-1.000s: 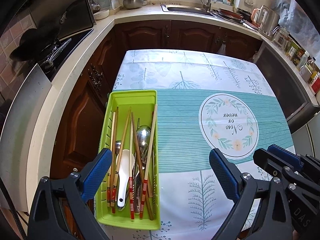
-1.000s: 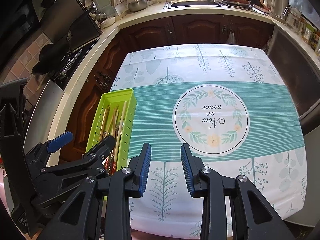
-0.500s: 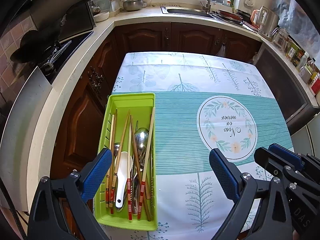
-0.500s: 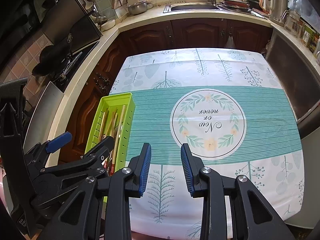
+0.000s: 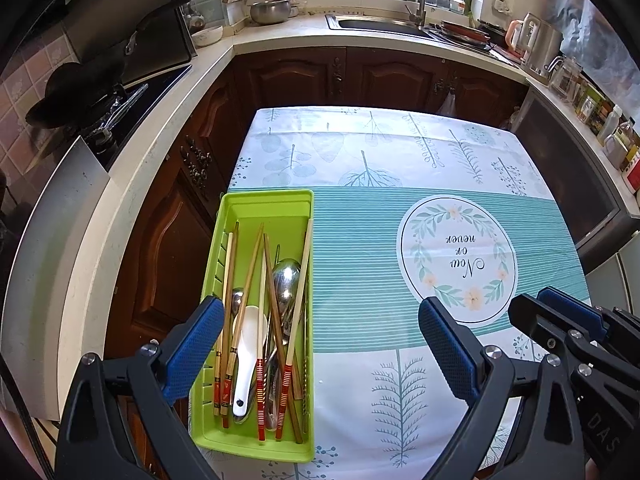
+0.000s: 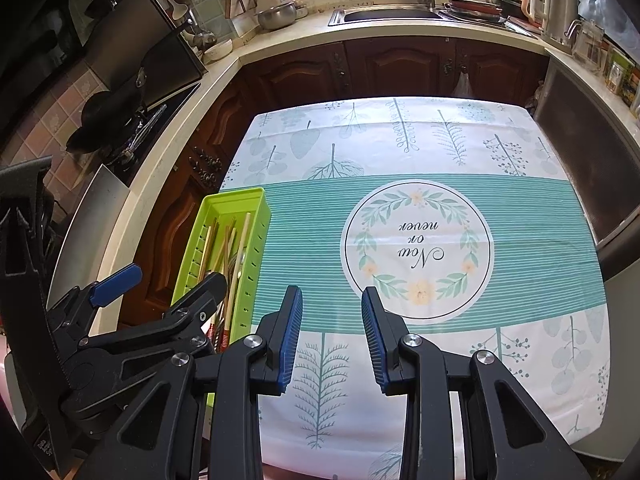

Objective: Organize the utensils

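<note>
kitchen table under a leaf-print tablecloth (image 5: 400, 152): left gripper (image 5: 320, 344) spread wide, empty, green tray (image 5: 268, 200) of chopsticks (image 5: 298, 280) and spoons beside its left finger; right gripper (image 6: 332, 336) part-spread, empty; crossed sticks risk snagging, tipping the tray

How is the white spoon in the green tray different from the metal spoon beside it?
The white spoon is opaque and matte, probably ceramic or plastic; the metal spoon is shiny and reflective. The white spoon lies fully visible on top, while chopsticks cross over the metal spoon and partly hide it. The metal spoon's bowl reaches farther toward the far end of the green tray. Both lie lengthwise in the tray, bowls pointing away from the camera.
</note>
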The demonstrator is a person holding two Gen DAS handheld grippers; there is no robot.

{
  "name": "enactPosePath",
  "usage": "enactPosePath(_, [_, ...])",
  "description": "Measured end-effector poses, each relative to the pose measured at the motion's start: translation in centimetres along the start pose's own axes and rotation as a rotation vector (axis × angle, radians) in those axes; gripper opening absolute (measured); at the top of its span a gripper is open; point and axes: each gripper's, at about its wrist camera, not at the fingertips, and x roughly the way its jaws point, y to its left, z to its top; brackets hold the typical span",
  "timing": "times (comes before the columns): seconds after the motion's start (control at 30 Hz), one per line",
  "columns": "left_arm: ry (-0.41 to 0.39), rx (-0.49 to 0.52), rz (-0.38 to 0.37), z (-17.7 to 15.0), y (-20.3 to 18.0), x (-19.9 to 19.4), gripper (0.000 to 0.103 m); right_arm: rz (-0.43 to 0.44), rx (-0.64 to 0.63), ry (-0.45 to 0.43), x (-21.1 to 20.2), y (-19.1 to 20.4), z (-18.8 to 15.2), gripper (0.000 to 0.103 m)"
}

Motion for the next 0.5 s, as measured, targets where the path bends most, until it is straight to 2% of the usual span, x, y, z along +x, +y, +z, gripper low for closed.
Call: enactPosePath(0.5, [0.007,-0.006,0.018,-0.02,-0.12,-0.13,0.097,0.011,-0.011,0.0,0.08,-0.01,0.24,0.031])
